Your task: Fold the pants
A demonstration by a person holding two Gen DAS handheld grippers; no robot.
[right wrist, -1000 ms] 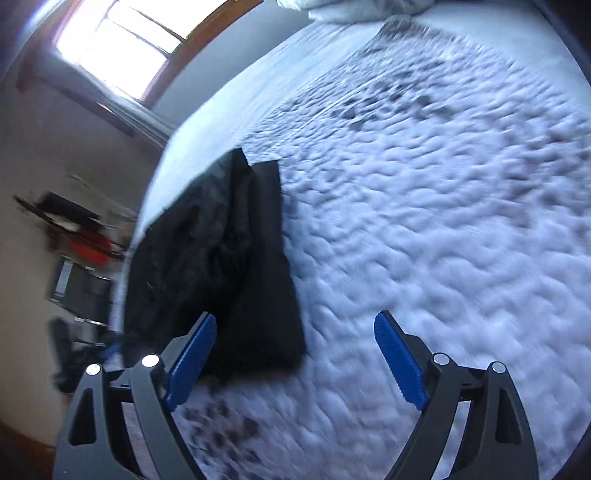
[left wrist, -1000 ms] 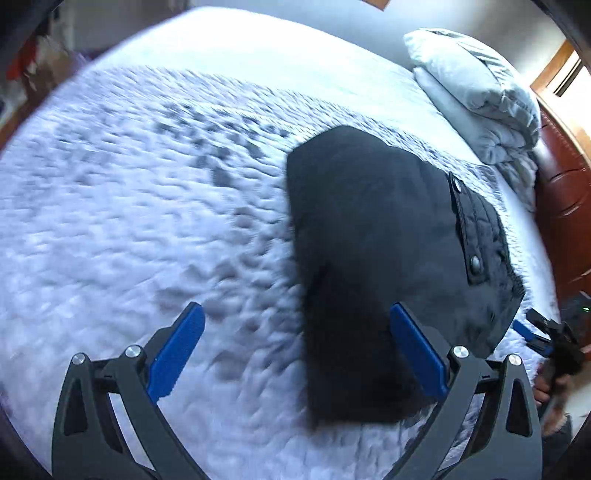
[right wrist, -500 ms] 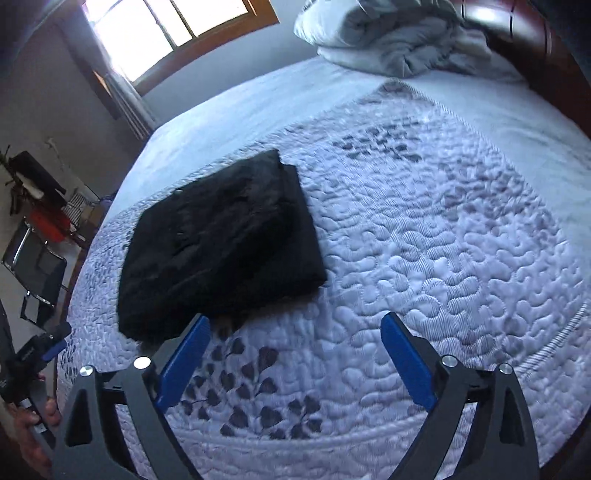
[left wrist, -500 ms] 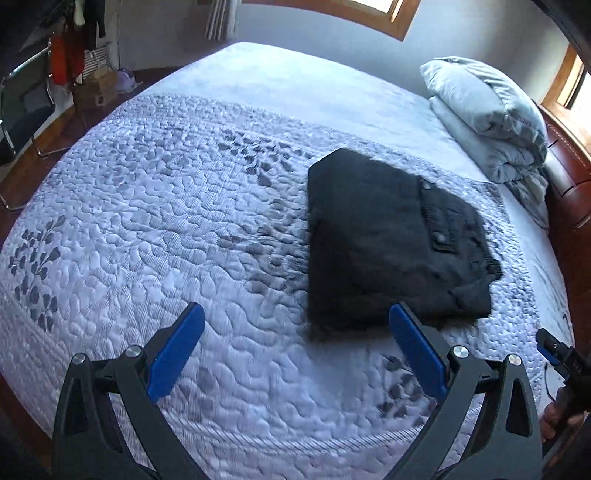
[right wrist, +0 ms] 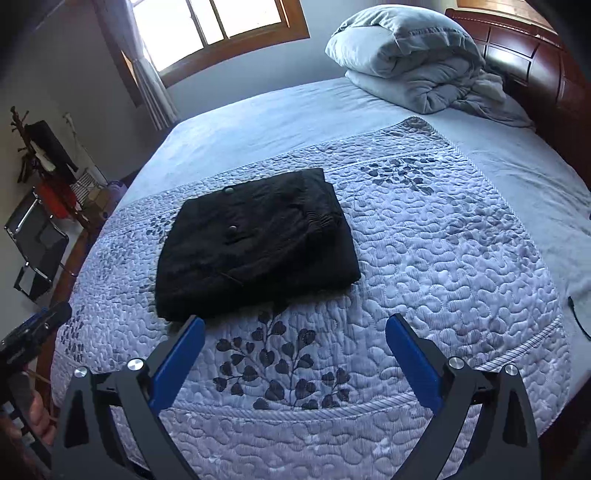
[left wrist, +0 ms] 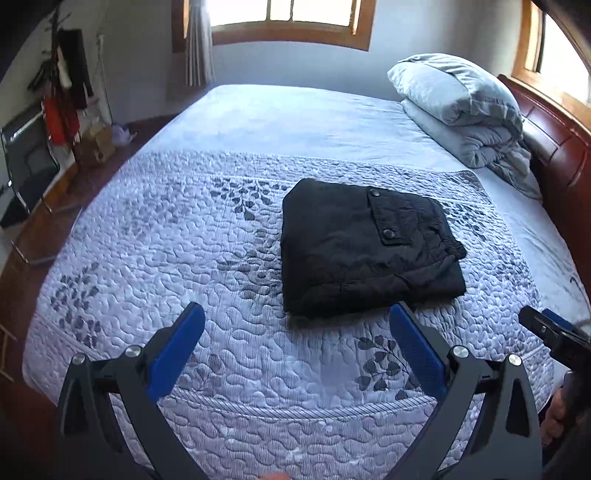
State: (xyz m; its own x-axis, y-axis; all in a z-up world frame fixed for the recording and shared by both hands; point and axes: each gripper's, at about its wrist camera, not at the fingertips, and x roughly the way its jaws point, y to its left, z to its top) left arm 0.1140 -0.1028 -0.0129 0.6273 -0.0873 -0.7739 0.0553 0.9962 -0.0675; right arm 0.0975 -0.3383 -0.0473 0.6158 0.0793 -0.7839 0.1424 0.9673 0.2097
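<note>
Pants (left wrist: 365,251) folded square, mid-quilt near bed's (left wrist: 295,110) foot edge | my left gripper (left wrist: 295,343) and right gripper (right wrist: 295,347) spread, empty, right jaws just widened, both pulled back | fold looks finished.

Light source: we see daylight entering through the wooden window (left wrist: 288,18) behind the bed (left wrist: 295,118); its panes are overexposed to white.
Second glare: the side window (left wrist: 554,55) above the headboard (left wrist: 554,155) is also burnt out.
Brightness: the quilt (right wrist: 443,240) is evenly lit, with a cold blue tint.
Shadows: soft and short under the folded black pants (left wrist: 362,247), whose dark cloth loses detail.
Sharpness: we find both views clear, without motion blur.
Distortion: strong fisheye bending, with dark vignette in the corners.
</note>
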